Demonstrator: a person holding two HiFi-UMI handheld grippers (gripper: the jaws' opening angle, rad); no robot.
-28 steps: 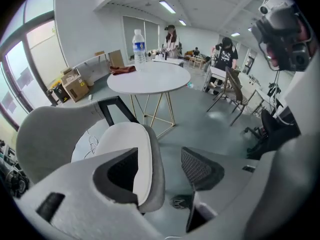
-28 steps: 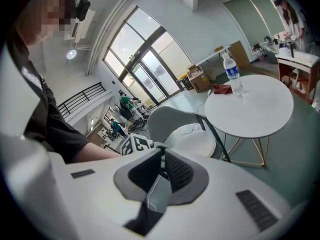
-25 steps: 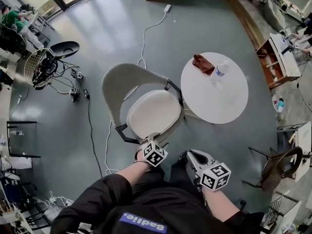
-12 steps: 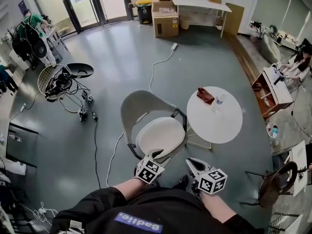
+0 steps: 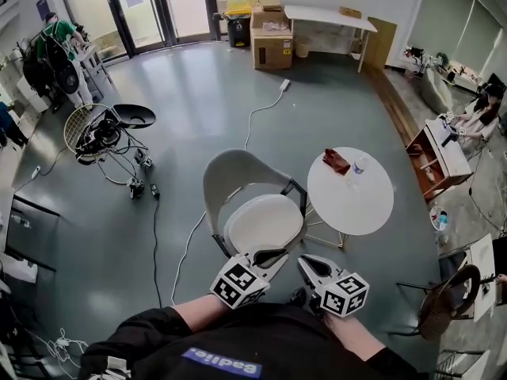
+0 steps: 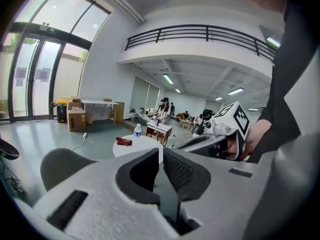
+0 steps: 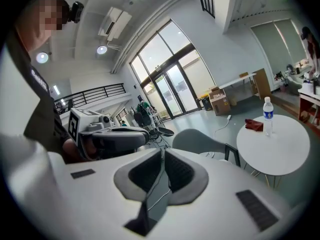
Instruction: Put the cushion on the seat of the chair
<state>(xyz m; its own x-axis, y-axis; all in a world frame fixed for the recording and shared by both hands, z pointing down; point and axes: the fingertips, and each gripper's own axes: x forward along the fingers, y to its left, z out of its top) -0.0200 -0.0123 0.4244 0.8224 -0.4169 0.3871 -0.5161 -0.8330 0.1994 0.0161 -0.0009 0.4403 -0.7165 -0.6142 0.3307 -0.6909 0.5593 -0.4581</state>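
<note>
Cushion (image 5: 264,222), pale and round, lies flat on the seat of the grey chair (image 5: 230,172), covering most of the seat

Left hand-held gripper (image 6: 161,150) hangs just in front of the chair's front edge, above the person's lap, apart from the cushion; jaws closing, tips almost together, nothing between them

Right hand-held gripper (image 7: 163,152) is beside it, off the chair's front right corner; jaws closed together, empty

Round white worktop (image 5: 356,204) stands just right of the chair, close to its armrest. On the worktop's far side from the person: a water bottle (image 5: 354,167), upright, and a red-brown cloth (image 5: 336,161) just left of it

White cable (image 5: 261,113) runs over the floor behind the chair; cardboard box (image 5: 271,44) well behind the chair near the glass doors
</note>
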